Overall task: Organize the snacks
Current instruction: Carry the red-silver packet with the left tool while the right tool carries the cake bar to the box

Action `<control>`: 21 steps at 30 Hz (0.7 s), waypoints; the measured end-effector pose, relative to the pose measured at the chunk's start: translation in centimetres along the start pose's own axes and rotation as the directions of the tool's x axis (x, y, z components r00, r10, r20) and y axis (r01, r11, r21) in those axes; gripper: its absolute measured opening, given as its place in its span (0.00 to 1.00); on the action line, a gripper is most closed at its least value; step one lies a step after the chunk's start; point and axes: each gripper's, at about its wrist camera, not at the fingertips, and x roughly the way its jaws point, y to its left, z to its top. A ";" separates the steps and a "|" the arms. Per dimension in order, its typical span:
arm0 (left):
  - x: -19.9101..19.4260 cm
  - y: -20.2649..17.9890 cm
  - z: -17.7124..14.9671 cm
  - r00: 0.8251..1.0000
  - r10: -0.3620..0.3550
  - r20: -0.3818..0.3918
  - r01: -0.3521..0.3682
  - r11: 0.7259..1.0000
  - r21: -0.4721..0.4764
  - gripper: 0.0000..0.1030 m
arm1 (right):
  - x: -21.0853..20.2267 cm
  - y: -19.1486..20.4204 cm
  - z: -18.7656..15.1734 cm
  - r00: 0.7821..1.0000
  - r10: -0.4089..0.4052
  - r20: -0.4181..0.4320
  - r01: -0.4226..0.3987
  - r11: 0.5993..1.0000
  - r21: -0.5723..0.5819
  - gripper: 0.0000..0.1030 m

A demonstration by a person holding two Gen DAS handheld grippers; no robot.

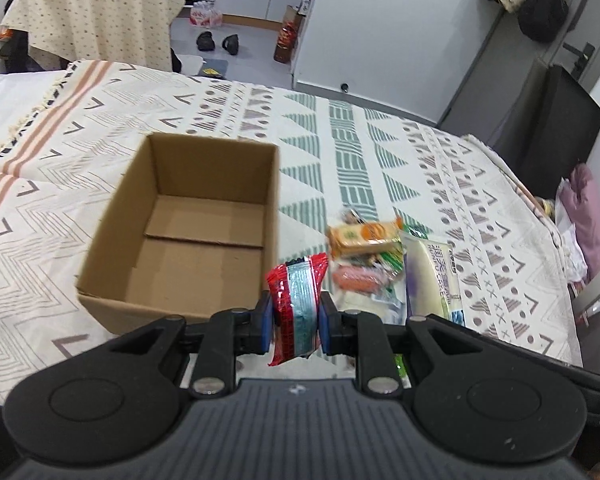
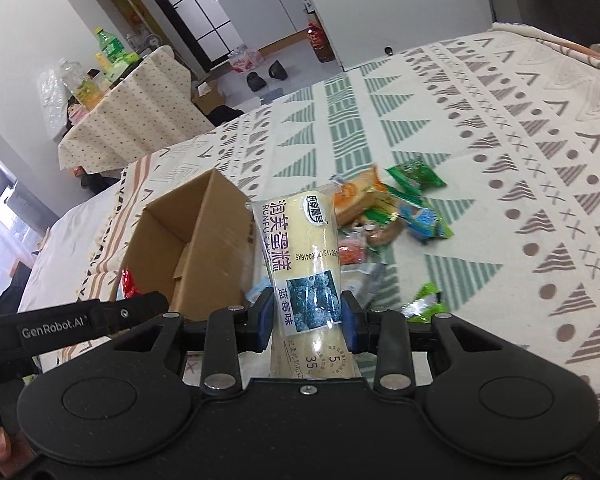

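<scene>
Both grippers are loaded right now. The left gripper (image 1: 294, 322) is clamped across a red packet (image 1: 297, 304), which stands roughly upright between the blue pads, its long axis running away from the camera. The right gripper (image 2: 306, 322) is squeezing a cake roll (image 2: 300, 256) in clear wrap low on its body, so most of its length sticks out forward past the fingers.

What matters for the drop is where the box (image 1: 188, 232) sits. It's open-topped, looks empty, and rests on the patterned cloth (image 1: 380, 152). From the left wrist view it's ahead and to the left, its near right corner just beside the red packet. From the right wrist view the box (image 2: 196, 240) is also off to the left, and the roll's far end reaches about level with the box's near wall, slightly right of it. I'd say the left one is nearer, so it probably goes first; hard to be sure through a fisheye though.

The roll is long, so I'd guess it wants to go in lengthwise.

The loose pile (image 1: 372, 260) of remaining snacks lies to the right of the box.
</scene>
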 end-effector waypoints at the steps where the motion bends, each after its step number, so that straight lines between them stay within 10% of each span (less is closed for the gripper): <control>1: -0.1 0.3 0.2 1.000 0.001 0.003 -0.001 1.000 -0.006 0.21 | 0.1 0.4 0.1 1.000 0.003 0.001 -0.003 1.000 -0.003 0.32; 21: -0.7 8.6 3.8 0.998 0.042 0.054 -0.034 0.990 -0.140 0.21 | 3.1 8.3 2.6 0.999 0.037 0.000 -0.036 0.996 -0.086 0.33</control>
